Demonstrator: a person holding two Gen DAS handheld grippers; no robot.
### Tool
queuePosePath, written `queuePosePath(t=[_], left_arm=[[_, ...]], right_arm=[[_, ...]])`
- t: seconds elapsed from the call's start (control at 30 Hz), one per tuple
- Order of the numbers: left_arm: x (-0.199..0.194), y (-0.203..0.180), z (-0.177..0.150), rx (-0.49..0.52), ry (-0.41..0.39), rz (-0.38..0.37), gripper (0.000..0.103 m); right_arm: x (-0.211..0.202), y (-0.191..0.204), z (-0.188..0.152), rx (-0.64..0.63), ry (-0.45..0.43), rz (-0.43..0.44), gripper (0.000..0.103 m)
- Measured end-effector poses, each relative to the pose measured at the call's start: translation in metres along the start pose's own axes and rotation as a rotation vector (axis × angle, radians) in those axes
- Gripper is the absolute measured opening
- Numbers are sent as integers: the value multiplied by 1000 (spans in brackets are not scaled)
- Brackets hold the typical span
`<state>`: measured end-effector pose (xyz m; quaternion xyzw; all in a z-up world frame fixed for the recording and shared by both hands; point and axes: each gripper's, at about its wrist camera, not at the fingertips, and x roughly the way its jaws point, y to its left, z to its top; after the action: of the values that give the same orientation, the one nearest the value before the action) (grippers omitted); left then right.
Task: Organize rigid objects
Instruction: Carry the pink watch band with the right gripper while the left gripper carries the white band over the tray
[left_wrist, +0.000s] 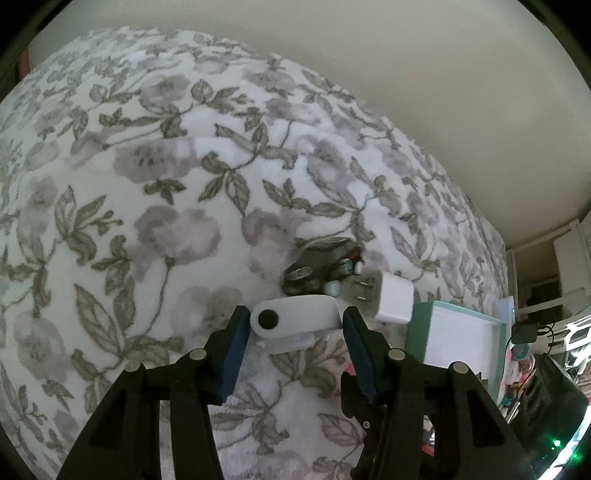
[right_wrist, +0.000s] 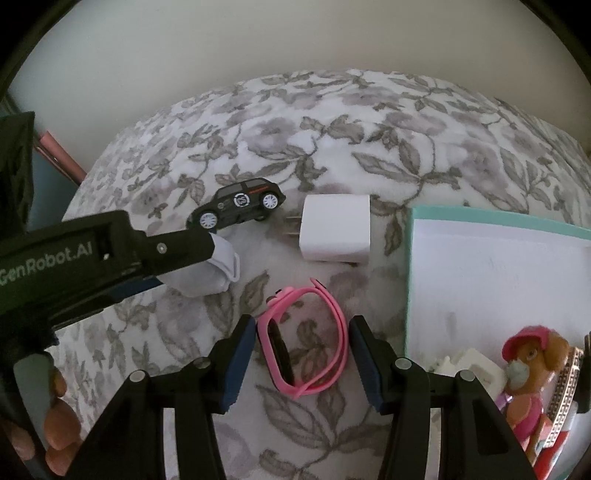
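The left hand-held gripper (left_wrist: 293, 325) pinches a white oval gadget (left_wrist: 295, 319) endwise, its blue pads (left_wrist: 236, 339) against the two short ends; that long-axis hold probably keeps the smooth shell from twisting when it is lifted. The gadget sits on the floral bed cover (left_wrist: 147, 221), just in front of a black toy car (left_wrist: 321, 266) and a white charger plug (left_wrist: 393, 299).

The right hand-held gripper (right_wrist: 303, 350) is spread, with a pink watch (right_wrist: 306, 339) lying between its pads (right_wrist: 240, 354), neither of which presses it; it looks poised for its own pick. In its view the toy car and plug lie further up the cover, near each other but apart.

To the right stands a teal-rimmed box (right_wrist: 498, 221), white inside, already holding a toy pup (right_wrist: 532, 365) and small bits in its near corner. That box is likely the collecting place, which would explain why the loose things lie beside its edge.
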<state>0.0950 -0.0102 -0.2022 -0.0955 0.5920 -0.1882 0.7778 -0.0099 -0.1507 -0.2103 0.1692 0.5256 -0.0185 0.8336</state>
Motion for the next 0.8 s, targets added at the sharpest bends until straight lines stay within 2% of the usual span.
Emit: queuePosePath(t=[0.5,0.8], left_arm=[[-67,-35,-9,67,-146,-35,53],[-93,-66,-24,127,-194,-84,53]], right_arm=[[-61,-8,-6,55,-87,-3,55],[-108,-48,-15,208,-120,-21,55]])
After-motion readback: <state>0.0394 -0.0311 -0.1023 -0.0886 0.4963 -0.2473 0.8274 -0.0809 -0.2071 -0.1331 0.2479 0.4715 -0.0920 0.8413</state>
